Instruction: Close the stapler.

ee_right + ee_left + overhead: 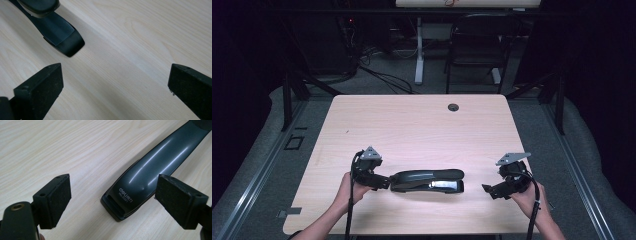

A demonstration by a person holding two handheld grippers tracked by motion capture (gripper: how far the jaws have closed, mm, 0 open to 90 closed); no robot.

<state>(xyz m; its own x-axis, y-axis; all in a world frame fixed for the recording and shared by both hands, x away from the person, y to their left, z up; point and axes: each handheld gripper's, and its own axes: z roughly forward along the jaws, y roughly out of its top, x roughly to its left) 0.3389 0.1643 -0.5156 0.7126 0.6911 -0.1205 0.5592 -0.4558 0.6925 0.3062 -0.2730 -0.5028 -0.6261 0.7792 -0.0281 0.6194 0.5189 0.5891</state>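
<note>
- Two grippers flank one thing — a dark grey stapler (428, 180) lying flat near the front edge of the tabletop (412, 125), roughly mid-width, long axis running side to side.
- Step, as I read it: approach before the grasp. Nothing is lifted yet.
- Left gripper (384, 182): jaws wide, unclenched. In the left gripper view the stapler's hinge end (125, 202) sits between the pads (58, 200) but they don't touch it.
- Right gripper (488, 190): jaws spread fully, holding nothing — it's just off the stapler's nose end (67, 45), which lies ahead of its jaws, not between them.
- Next move likely: left closes on the hinge end; right needs to advance toward the nose.
</note>
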